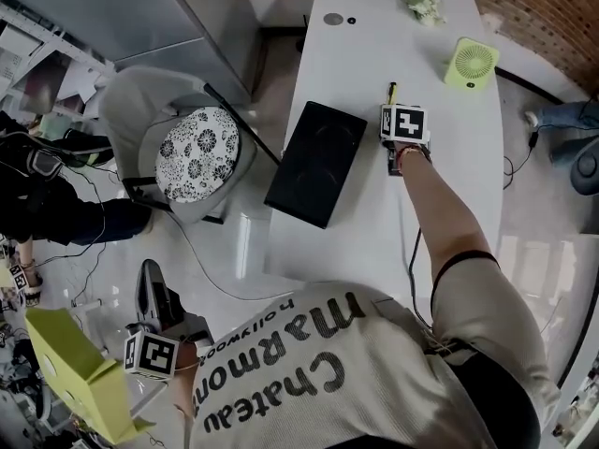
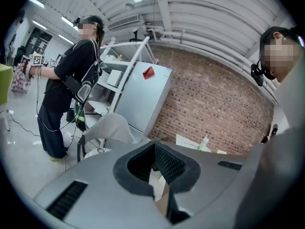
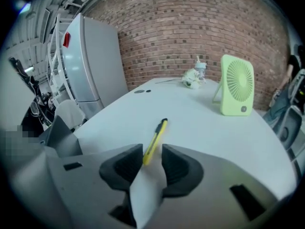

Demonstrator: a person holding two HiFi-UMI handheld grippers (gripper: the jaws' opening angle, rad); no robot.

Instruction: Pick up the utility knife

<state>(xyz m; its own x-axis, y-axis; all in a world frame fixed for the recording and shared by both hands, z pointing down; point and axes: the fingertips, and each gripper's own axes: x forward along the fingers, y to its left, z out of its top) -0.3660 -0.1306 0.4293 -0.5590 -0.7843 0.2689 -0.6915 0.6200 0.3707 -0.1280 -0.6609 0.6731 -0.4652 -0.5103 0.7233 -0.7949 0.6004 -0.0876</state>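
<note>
My right claw (image 3: 152,152) is spread wide and tipped down at the white surface (image 1: 449,166). The near end of the yellow utility knife (image 3: 156,136) lies between its tips, and the pads are not pressing on it. The knife lies flat on the surface, its dark-capped end pointing away from me. A black rectangular pad (image 1: 316,162) lies to its left, and a green desk fan (image 3: 236,85) stands well off to the far right.

I judge the knife to be light and stiff: a slim plastic body, smooth enough to skid or swivel if one pad reaches it first. I'd clamp across the narrow sides of the yellow body, further along toward its middle rather than at this near tip, so it lifts level. I can't tell whether the blade is out, so I'd stay off the dark end.

My left claw (image 2: 155,148) hangs off the surface beside me, its jaws drawn together on nothing.
</note>
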